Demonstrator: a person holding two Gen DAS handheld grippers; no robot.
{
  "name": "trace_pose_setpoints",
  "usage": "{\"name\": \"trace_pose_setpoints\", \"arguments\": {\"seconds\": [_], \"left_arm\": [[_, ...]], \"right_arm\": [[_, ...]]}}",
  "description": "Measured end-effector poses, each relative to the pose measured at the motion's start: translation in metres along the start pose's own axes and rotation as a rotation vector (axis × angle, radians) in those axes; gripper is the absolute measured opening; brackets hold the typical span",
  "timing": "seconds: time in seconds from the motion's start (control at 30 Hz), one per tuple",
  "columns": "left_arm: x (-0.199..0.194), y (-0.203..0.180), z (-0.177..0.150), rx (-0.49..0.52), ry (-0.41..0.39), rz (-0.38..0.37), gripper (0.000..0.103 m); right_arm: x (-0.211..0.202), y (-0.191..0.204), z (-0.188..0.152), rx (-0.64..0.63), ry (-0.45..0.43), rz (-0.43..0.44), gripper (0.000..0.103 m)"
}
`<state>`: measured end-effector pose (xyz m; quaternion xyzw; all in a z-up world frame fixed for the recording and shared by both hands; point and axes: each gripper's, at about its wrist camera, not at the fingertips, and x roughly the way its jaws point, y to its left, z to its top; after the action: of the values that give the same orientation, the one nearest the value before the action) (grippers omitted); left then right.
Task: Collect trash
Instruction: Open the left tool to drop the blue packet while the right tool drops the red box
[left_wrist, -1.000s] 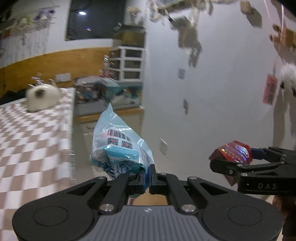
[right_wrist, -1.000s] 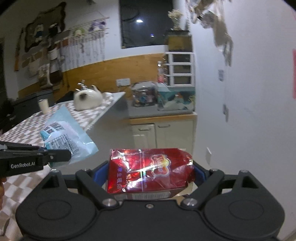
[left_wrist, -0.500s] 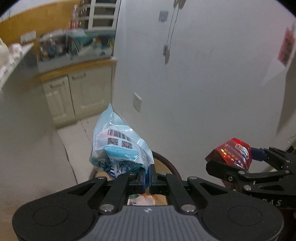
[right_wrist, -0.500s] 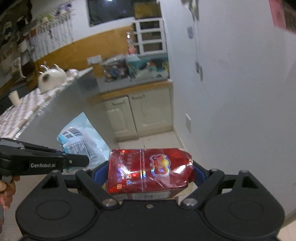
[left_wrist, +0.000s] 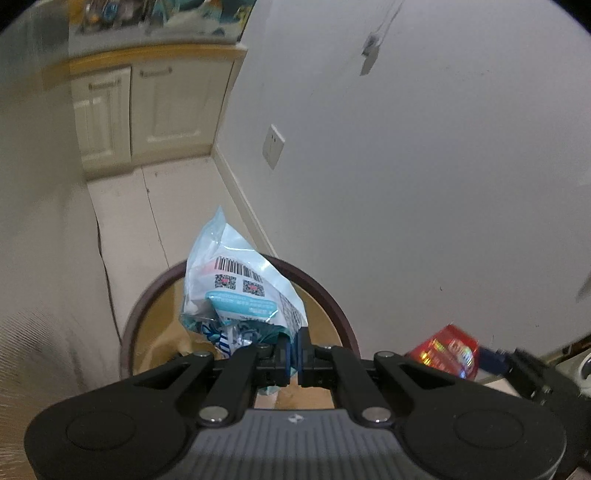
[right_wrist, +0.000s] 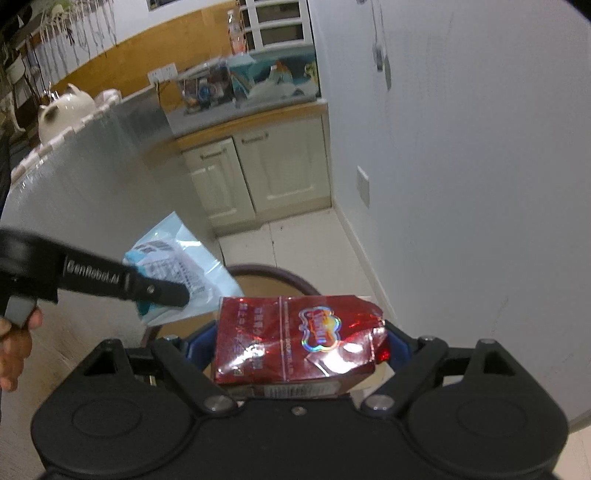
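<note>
Left wrist view is looking down at the white wall, the pale floor and, just beyond and below the fingertips, a round waste bin with a dark brown rim, its mouth lying open beneath. The left gripper is clenching the bottom edge of a light blue snack wrapper, which is standing up over the bin's opening, presumably so it can fall straight in once let go. To its right, the right gripper is gripping a crumpled red foil packet across its width, jaws wide because the packet is wide, and it is hanging near the bin's rim. Both pieces of trash are being held, not yet dropped.
</note>
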<state>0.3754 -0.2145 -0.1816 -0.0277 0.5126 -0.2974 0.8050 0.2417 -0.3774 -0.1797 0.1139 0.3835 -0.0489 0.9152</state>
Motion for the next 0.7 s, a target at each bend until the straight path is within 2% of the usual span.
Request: {"name": "trace_pose_setpoints", "arguments": {"seconds": [0.37, 0.43, 0.47, 0.5, 0.63, 0.7], "left_arm": [[0.036, 0.025, 0.01, -0.169, 0.055, -0.107, 0.004], [0.042, 0.03, 0.011, -0.207, 0.071, -0.11, 0.019], [0.044, 0.031, 0.01, -0.222, 0.086, -0.096, 0.034], [0.045, 0.031, 0.009, -0.229, 0.096, -0.082, 0.044], [0.047, 0.033, 0.008, -0.235, 0.113, -0.059, 0.056], [0.049, 0.034, 0.008, -0.238, 0.118, -0.056, 0.067]], "right_arm": [[0.034, -0.001, -0.013, -0.003, 0.09, 0.014, 0.089], [0.04, 0.0, -0.013, -0.004, 0.1, 0.017, 0.089], [0.042, 0.0, -0.013, -0.004, 0.105, 0.019, 0.089], [0.045, 0.0, -0.014, -0.005, 0.11, 0.02, 0.089], [0.057, 0.001, -0.015, -0.017, 0.136, 0.043, 0.089], [0.066, 0.001, -0.014, -0.023, 0.151, 0.057, 0.089]]}}
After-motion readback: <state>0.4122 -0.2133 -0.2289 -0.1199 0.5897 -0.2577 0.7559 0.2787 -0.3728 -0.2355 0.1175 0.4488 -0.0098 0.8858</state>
